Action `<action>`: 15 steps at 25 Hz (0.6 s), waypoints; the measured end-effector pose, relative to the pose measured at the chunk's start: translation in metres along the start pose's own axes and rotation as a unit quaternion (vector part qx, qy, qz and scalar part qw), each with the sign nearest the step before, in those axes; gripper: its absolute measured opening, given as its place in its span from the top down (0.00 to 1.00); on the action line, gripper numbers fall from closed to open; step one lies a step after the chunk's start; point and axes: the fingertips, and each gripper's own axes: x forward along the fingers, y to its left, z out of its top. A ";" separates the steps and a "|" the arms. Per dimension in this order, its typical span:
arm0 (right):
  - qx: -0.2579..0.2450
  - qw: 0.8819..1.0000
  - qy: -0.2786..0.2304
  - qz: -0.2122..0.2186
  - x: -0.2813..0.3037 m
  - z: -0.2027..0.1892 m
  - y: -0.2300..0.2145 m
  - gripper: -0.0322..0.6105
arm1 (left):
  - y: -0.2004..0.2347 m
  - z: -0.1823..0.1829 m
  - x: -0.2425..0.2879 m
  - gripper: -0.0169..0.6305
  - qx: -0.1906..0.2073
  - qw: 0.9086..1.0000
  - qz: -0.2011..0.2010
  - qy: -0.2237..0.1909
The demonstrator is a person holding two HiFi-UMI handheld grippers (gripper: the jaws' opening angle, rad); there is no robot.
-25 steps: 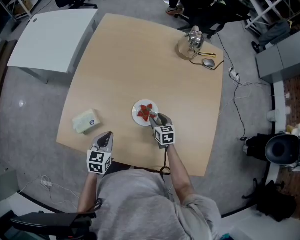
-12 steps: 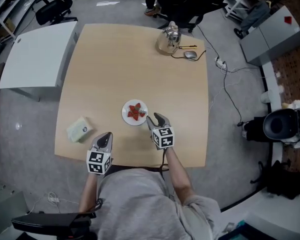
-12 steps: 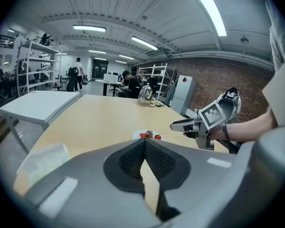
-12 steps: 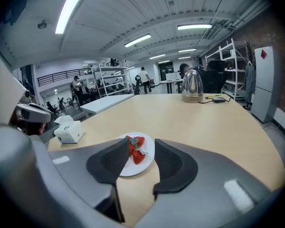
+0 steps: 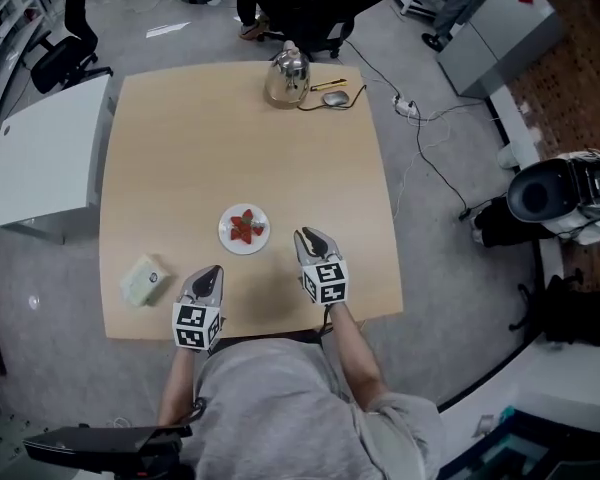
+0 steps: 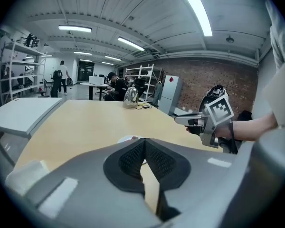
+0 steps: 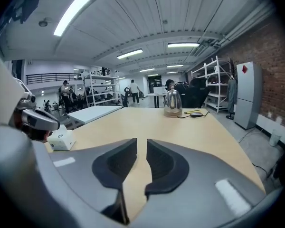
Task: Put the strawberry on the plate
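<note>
We judged the placing done and the step in hand to be drawing back. The strawberry (image 5: 245, 228) lay on the plate (image 5: 224, 238), near the middle of it. Our right gripper (image 5: 307, 235) stood just beside the plate on its right, apart from it. Its jaws had just been closing and showed only a narrow gap, with nothing between them. To do this well we thought it best to keep that gripper lifted and take it straight back toward the table (image 5: 230, 148) edge, so no jaw clipped the rim. Our left gripper (image 5: 210, 271) hung near the front edge, jaws together and empty.

The plate held only the cut strawberry. The kettle (image 5: 286, 73) stood at the far edge, and we could not see what was in it.
</note>
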 end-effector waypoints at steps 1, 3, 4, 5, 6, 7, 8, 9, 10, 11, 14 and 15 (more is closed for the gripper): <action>0.002 1.000 -0.007 -0.009 -0.006 0.001 -0.004 0.85 | -0.004 0.002 0.002 0.94 0.003 1.000 -0.006 -0.002; 0.008 0.999 -0.018 -0.025 -0.019 0.003 -0.012 0.87 | -0.011 0.006 0.004 0.94 0.010 1.000 -0.017 -0.007; 0.011 0.999 -0.023 -0.032 -0.025 0.005 -0.015 0.88 | -0.014 0.008 0.005 0.94 0.013 1.000 -0.020 -0.008; 0.013 0.999 -0.028 -0.039 -0.031 0.006 -0.017 0.89 | -0.016 0.009 0.005 0.94 0.017 1.000 -0.023 -0.009; 0.015 0.998 -0.034 -0.046 -0.037 0.007 -0.019 0.90 | -0.018 0.011 0.005 0.94 0.021 0.999 -0.026 -0.011; 0.017 0.998 -0.039 -0.052 -0.043 0.007 -0.020 0.91 | -0.021 0.013 0.004 0.94 0.024 0.999 -0.030 -0.014; 0.018 0.997 -0.045 -0.057 -0.048 0.009 -0.022 0.91 | -0.023 0.016 0.003 0.94 0.027 0.999 -0.033 -0.018; 0.020 0.997 -0.051 -0.063 -0.054 0.010 -0.024 0.92 | -0.026 0.020 0.003 0.94 0.030 0.999 -0.036 -0.023; 0.022 0.996 -0.056 -0.068 -0.059 0.010 -0.025 0.93 | -0.028 0.024 0.002 0.94 0.033 0.998 -0.039 -0.028; 0.024 0.995 -0.060 -0.072 -0.064 0.011 -0.026 0.94 | -0.030 0.028 0.001 0.94 0.035 0.998 -0.042 -0.032; 0.030 0.993 -0.071 -0.084 -0.078 0.011 -0.025 0.94 | -0.036 0.034 -0.001 0.94 0.041 0.997 -0.050 -0.041; 0.032 0.993 -0.075 -0.088 -0.083 0.011 -0.026 0.94 | -0.039 0.036 0.000 0.94 0.045 0.997 -0.053 -0.042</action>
